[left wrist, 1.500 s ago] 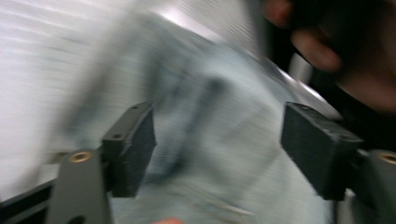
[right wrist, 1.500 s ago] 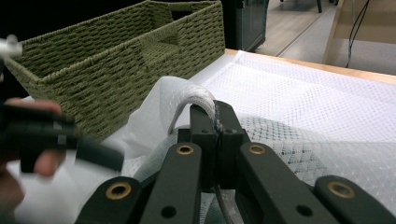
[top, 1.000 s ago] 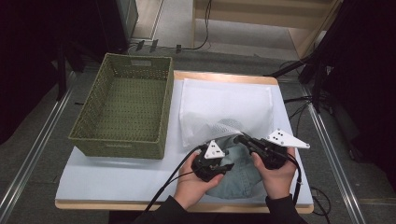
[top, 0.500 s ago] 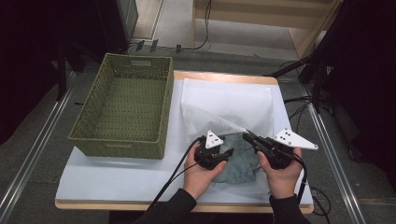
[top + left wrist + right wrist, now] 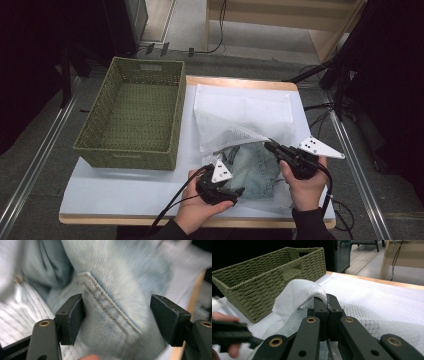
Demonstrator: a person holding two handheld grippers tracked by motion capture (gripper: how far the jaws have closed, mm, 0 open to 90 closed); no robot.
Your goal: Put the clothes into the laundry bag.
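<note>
White-covered table (image 5: pixel 125 185), woven green basket (image 5: pixel 135 117), right claw (image 5: pixel 327 305) pinching mesh bag (image 5: pixel 240 112), left claw (image 5: pixel 116 317) just opened around stitched denim (image 5: pixel 117 285).

A grey floor (image 5: pixel 45 150) with metal rails (image 5: pixel 30 170) surrounds the wooden table (image 5: pixel 240 82); dark curtains (image 5: pixel 395 75) hang at both sides.

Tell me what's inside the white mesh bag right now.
Light blue denim, likely jeans, lies partly inside the mesh bag, whose lifted edge the right gripper pinches. The denim's near part sticks out. Its far end is covered by mesh, so anything else inside stays unseen.
</note>
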